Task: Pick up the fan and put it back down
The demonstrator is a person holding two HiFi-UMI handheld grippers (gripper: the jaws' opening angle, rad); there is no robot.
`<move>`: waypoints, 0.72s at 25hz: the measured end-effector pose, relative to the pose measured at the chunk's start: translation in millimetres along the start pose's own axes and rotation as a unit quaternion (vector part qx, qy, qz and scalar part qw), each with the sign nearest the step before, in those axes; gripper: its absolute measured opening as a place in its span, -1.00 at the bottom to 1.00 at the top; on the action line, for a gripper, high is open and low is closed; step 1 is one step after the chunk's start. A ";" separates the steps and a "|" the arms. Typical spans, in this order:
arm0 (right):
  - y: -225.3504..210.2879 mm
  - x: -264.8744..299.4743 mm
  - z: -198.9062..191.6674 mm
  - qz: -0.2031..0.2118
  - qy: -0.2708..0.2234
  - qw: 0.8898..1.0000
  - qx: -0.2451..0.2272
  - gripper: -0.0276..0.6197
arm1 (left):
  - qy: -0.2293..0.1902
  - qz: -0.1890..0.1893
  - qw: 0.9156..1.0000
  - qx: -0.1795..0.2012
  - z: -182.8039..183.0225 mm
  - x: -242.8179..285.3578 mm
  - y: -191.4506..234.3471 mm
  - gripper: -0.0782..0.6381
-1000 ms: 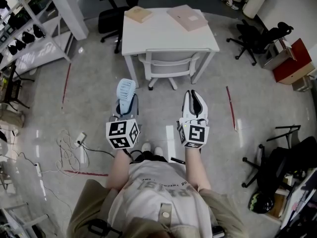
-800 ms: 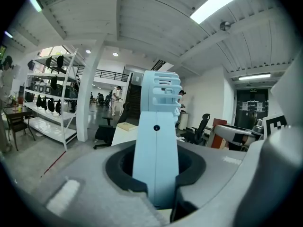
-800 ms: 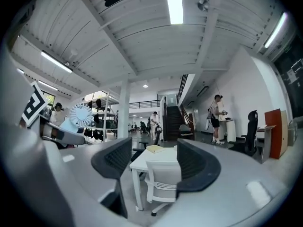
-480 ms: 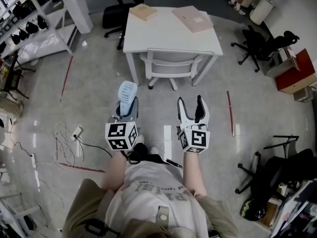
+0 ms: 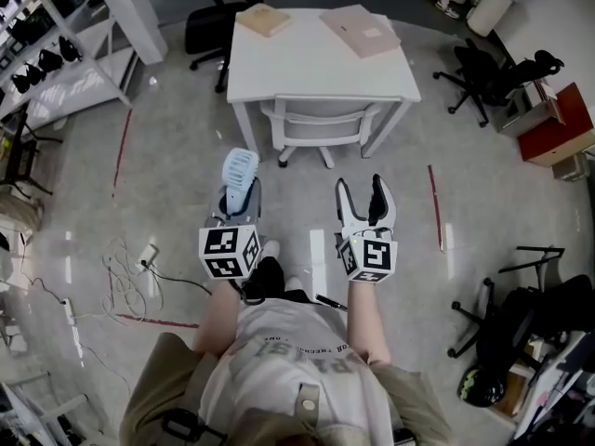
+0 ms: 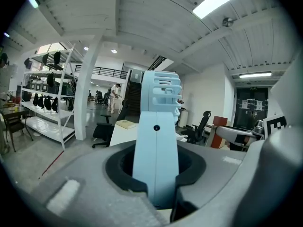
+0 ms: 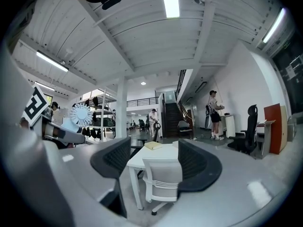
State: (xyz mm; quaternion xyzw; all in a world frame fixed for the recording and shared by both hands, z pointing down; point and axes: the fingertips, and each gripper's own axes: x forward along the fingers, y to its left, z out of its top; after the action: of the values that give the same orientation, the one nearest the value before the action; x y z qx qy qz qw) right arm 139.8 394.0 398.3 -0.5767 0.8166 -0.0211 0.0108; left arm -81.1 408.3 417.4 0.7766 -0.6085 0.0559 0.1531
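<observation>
A small pale-blue handheld fan stands up out of my left gripper, whose jaws are shut on its handle. In the left gripper view the fan's slatted head rises above the dark pads. My right gripper is held beside it to the right, jaws spread wide with nothing between them. In the right gripper view the fan shows at the left, and the two dark pads frame the white chair.
Ahead stands a white table with a tan book and a pink folder on it, and a white chair pushed under. Black office chairs, shelving at the left and floor cables lie around.
The right gripper's jaws went from shut to wide open. Both grippers moved slightly toward the table, the fan staying in the left one.
</observation>
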 end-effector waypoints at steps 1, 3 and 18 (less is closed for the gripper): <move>-0.2 8.3 0.7 -0.001 0.000 1.000 -0.002 -0.03 | -0.001 -0.002 1.000 0.000 3.4 7.1 3.9 -0.50; -0.2 26.6 3.0 -0.003 -0.001 1.000 -0.004 -0.03 | -0.003 -0.004 1.000 0.000 11.3 21.9 13.1 -0.50; 16.8 155.6 15.9 -0.029 -0.014 0.999 -0.023 -0.02 | -0.007 -0.045 0.999 0.005 58.7 127.5 91.8 -0.50</move>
State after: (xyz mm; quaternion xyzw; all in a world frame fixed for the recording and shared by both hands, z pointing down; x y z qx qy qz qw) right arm 72.6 252.7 382.7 -0.6004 0.7996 0.0059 0.0085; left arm -143.0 252.5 412.3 0.8045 -0.5736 0.0460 0.1474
